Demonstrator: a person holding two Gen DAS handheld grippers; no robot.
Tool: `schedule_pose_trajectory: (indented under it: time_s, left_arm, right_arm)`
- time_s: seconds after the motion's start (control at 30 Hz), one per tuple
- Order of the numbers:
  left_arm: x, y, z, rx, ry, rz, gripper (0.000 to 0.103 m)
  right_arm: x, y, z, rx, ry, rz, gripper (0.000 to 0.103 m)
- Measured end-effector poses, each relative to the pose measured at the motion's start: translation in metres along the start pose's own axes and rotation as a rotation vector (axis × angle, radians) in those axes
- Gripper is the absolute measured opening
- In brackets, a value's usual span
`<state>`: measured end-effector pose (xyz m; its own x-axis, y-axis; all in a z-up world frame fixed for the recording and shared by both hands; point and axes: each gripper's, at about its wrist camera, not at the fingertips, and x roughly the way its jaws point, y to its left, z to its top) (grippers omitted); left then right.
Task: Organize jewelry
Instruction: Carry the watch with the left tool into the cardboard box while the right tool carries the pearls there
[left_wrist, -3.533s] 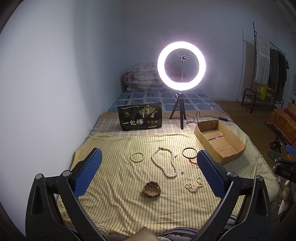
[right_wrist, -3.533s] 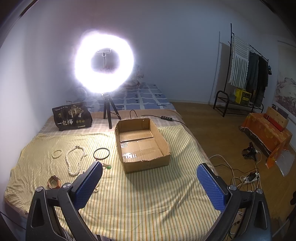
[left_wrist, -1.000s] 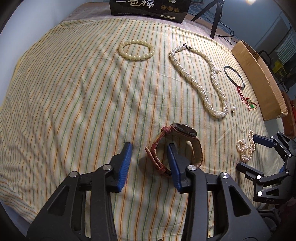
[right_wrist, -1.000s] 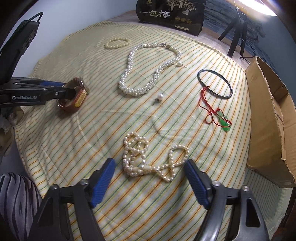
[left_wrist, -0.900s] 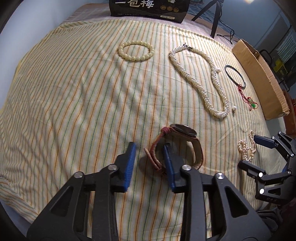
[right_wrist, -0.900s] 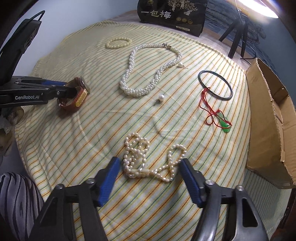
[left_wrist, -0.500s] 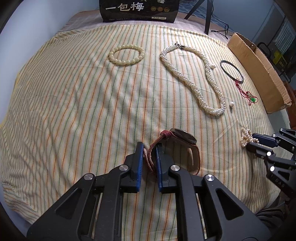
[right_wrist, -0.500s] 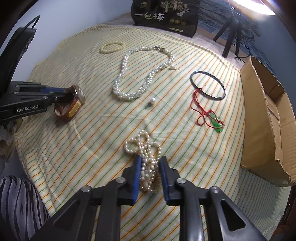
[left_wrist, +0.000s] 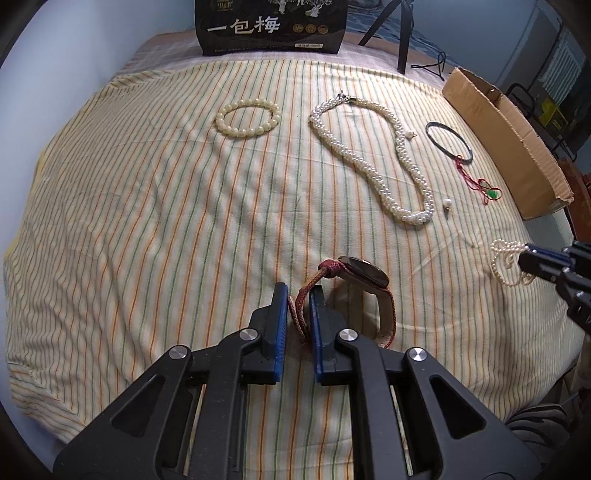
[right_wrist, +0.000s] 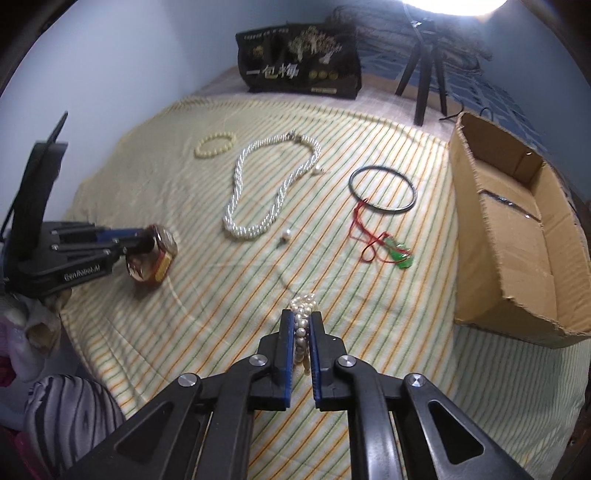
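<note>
My left gripper (left_wrist: 298, 295) is shut on the red-brown strap of a watch (left_wrist: 354, 280) and holds it just above the striped cloth; it also shows in the right wrist view (right_wrist: 149, 254). My right gripper (right_wrist: 302, 319) is shut on a bunched thin pearl strand (right_wrist: 303, 314), lifted off the cloth; the strand also hangs from it in the left wrist view (left_wrist: 508, 258). A thick twisted pearl necklace (left_wrist: 384, 166), a cream bead bracelet (left_wrist: 247, 118), a black bangle (left_wrist: 448, 140) and a red cord with a green pendant (right_wrist: 391, 247) lie on the cloth.
An open cardboard box (right_wrist: 517, 236) stands at the right of the bed. A loose pearl drop (right_wrist: 286, 233) lies near the thick necklace. A black printed bag (right_wrist: 299, 62) and a ring-light tripod (right_wrist: 428, 70) stand at the back. A wall is on the left.
Both grippers came down from above the bed and closed, the left on the watch strap, the right on the thin pearl strand. Both items are now lifted slightly.
</note>
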<state>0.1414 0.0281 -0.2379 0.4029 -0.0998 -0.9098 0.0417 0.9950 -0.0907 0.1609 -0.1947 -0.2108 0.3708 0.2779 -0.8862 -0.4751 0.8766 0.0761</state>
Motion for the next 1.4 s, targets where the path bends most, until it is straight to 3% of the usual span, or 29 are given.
schedule_pose_trajectory:
  time_s: [0.57, 0.83, 1.4]
  left_arm:
    - [-0.043, -0.035, 0.014, 0.052, -0.083, -0.065, 0.010]
    - [-0.057, -0.070, 0.034, 0.099, -0.120, -0.116, 0.010]
    - [-0.046, -0.174, 0.103, 0.224, -0.179, -0.220, 0.010]
  right_arm:
    - [-0.081, -0.024, 0.014, 0.045, -0.162, -0.022, 0.005]
    - [-0.114, -0.061, 0.012, 0.098, -0.227, -0.068, 0.005]
    - [-0.109, -0.154, 0.023, 0.199, -0.253, -0.142, 0.005]
